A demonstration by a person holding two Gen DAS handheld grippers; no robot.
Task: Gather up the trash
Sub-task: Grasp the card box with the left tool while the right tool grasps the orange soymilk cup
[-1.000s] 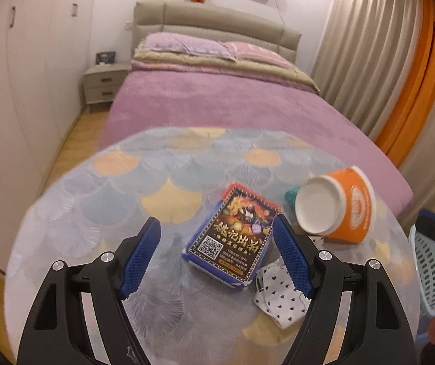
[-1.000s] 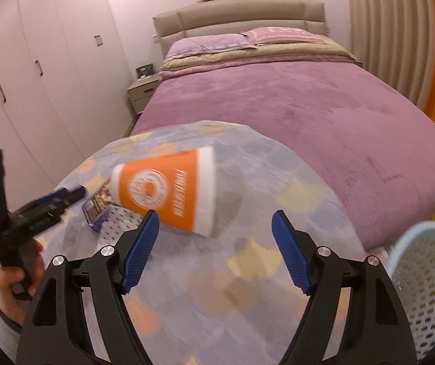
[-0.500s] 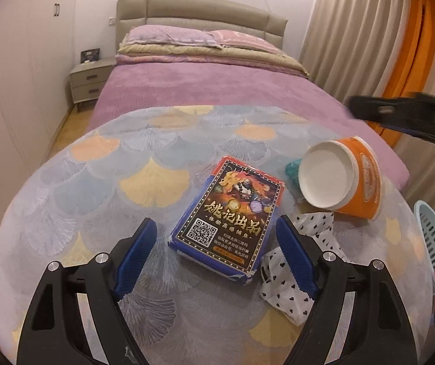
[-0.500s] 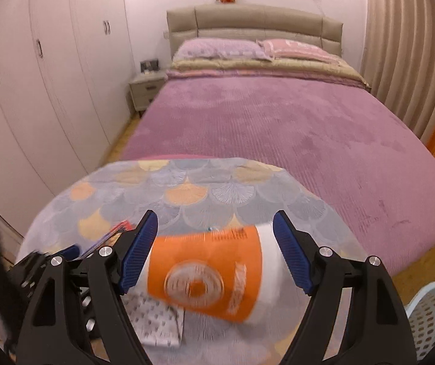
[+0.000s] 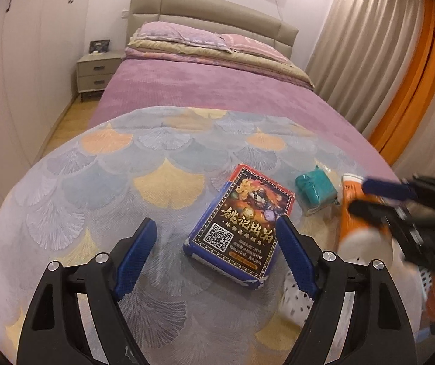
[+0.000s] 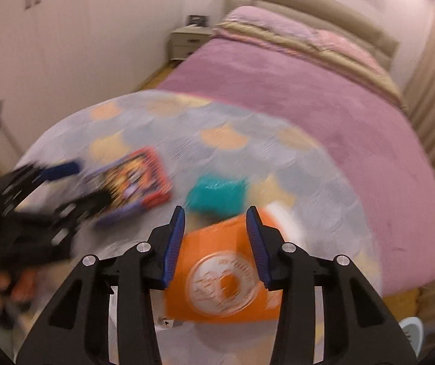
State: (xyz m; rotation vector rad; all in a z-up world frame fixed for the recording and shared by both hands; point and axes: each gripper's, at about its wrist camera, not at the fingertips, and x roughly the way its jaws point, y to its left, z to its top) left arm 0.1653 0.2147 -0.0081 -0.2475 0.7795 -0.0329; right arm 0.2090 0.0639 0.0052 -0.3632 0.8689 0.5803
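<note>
An orange paper cup (image 6: 223, 267) lies on its side on the round table (image 5: 95, 182). My right gripper (image 6: 215, 228) has its blue pads on both sides of the cup and is closed on it; it shows blurred in the left wrist view (image 5: 381, 197). My left gripper (image 5: 217, 252) is open, low over the table, with a dark card box (image 5: 241, 228) between its fingers, untouched. A teal packet (image 5: 314, 191) lies behind the box. A white dotted wrapper (image 5: 296, 301) lies under the left gripper's right finger.
A bed with a purple cover (image 5: 217, 91) stands behind the table. A nightstand (image 5: 95, 70) is at the back left, curtains (image 5: 384, 70) at the right. A pale basket rim (image 6: 412, 331) shows at the lower right of the right wrist view.
My right gripper swung in over the orange cup and narrowed its jaws onto it. The left gripper moved slightly and stays open around the card box. The teal packet is now uncovered.
</note>
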